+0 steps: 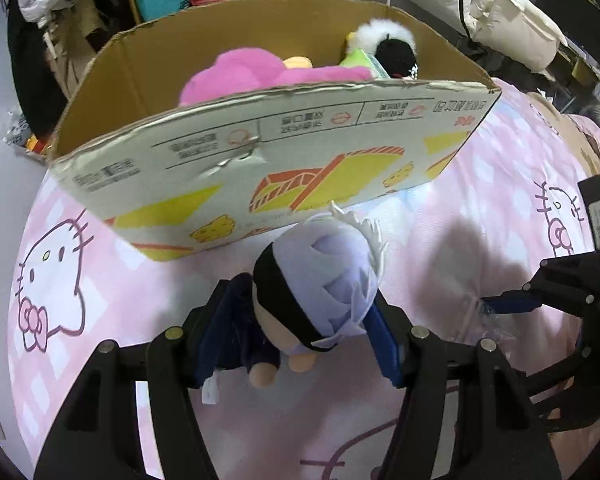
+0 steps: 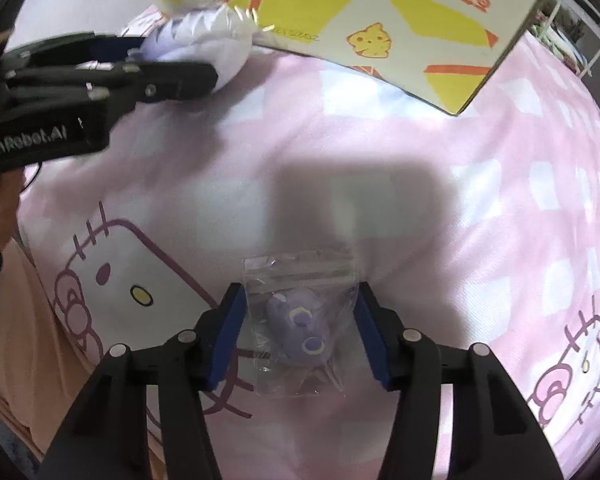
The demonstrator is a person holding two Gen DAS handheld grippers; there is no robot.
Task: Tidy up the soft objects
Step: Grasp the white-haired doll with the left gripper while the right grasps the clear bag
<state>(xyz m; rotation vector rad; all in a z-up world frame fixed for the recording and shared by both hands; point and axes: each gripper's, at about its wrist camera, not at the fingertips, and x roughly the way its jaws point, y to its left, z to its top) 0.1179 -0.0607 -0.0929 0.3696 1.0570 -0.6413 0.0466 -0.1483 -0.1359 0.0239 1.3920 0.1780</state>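
Left wrist: the left tool [image 1: 300, 332] clenches a plush doll [image 1: 320, 284] over the pink cat-print bedspread [image 1: 100, 272], before the cardboard box [image 1: 268, 152] (clutter behind).
Right wrist: the right tool [image 2: 300, 332] grips a bagged purple toy [image 2: 300, 328] on that bedspread.

Cardboard box [image 1: 228, 136]: near wall hides lower parts of pink plush [image 1: 240, 74] and black-and-white plush [image 1: 388, 46]; box floor not visible. Right wrist view cuts box off at top edge. Doll [image 1: 312, 292]: body partly behind left gripper [image 1: 300, 332] pads; face turned away. Clear bag [image 2: 300, 320]: purple toy [image 2: 300, 328] inside, type indeterminate, glare. Background shelf items too small to ID.
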